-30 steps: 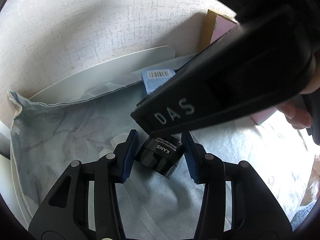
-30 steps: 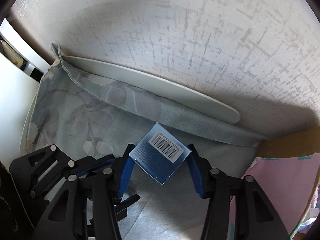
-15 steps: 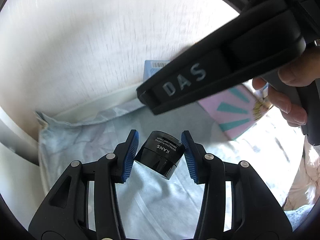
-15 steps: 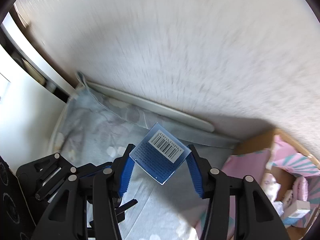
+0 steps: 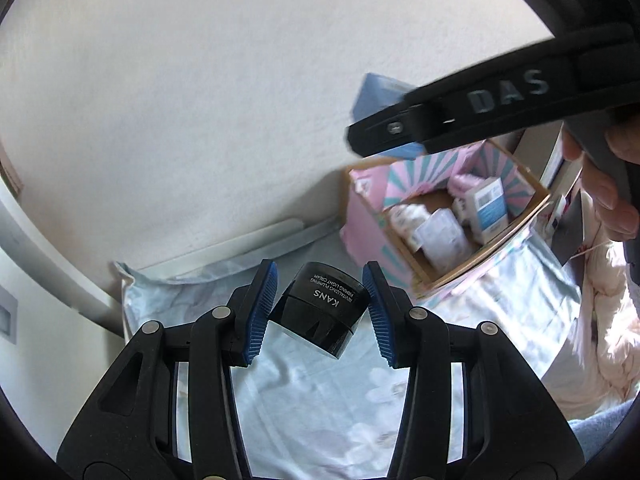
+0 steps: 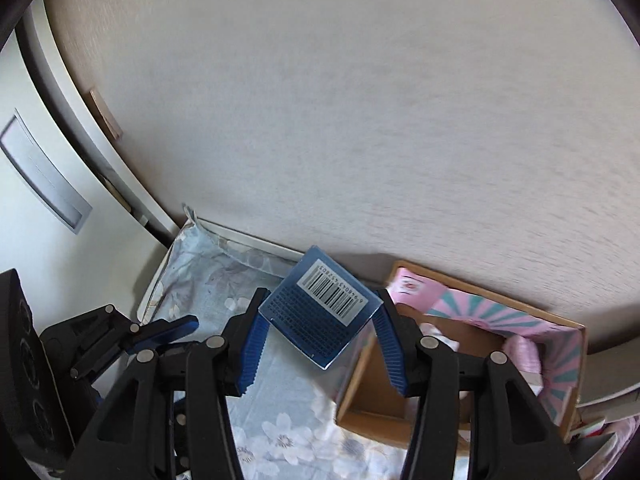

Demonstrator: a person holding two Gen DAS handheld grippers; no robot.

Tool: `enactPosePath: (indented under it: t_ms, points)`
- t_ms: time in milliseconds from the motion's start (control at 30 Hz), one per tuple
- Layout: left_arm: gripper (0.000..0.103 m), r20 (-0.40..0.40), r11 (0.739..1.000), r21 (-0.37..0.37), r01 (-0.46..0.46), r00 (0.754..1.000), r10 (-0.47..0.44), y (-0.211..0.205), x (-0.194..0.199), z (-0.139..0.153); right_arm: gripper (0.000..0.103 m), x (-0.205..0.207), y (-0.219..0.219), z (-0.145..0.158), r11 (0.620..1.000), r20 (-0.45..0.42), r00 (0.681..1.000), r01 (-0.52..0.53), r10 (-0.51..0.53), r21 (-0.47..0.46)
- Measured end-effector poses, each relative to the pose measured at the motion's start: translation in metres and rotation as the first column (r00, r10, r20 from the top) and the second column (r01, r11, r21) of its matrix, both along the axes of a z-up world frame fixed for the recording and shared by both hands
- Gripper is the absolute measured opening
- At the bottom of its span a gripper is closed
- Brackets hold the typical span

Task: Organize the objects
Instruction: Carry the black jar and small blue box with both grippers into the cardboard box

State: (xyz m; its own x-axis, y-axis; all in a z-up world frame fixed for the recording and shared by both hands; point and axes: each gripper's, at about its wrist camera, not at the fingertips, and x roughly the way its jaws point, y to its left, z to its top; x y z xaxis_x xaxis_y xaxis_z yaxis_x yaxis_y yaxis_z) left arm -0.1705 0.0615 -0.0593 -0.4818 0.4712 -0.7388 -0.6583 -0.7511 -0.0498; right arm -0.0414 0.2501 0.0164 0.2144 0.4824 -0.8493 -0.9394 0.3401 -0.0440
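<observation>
Jar (image 5: 322,312) & blue box (image 6: 320,312) now lifted, pink box (image 5: 440,220) visible.

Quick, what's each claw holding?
Left gripper: shut on the round black cream jar.
Right gripper: shut on the small blue barcoded box.

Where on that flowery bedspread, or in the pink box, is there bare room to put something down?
The floral sheet lies bare from the wall to the pink carton, and nearer the camera too. In the right wrist view, the carton's near-left corner shows bare cardboard. Its far side is crowded with small packets. Right of the carton, a bunched pink blanket takes the space.
</observation>
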Motion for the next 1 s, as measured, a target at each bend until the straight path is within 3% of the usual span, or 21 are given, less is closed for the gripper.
enactPosePath:
  t_ms: [400, 700, 1000]
  points:
    - [0.041, -0.013, 1.0, 0.015, -0.002, 1.0, 0.002, 0.074, 0.035, 0.026, 0.047, 0.045, -0.112, 0.035, 0.989, 0.02, 0.992, 0.125, -0.127, 0.074]
    - [0.041, 0.007, 0.999, 0.045, 0.02, 1.0, -0.02, 0.128, 0.062, 0.026, 0.047, 0.07, -0.178, 0.027, 0.969, 0.04, 0.971, 0.232, -0.236, 0.08]
    - [0.041, 0.036, 0.999, 0.034, 0.029, 0.999, -0.03, 0.156, 0.077, 0.016, 0.047, 0.086, -0.213, 0.009, 0.964, 0.01, 0.965, 0.26, -0.261, 0.052]
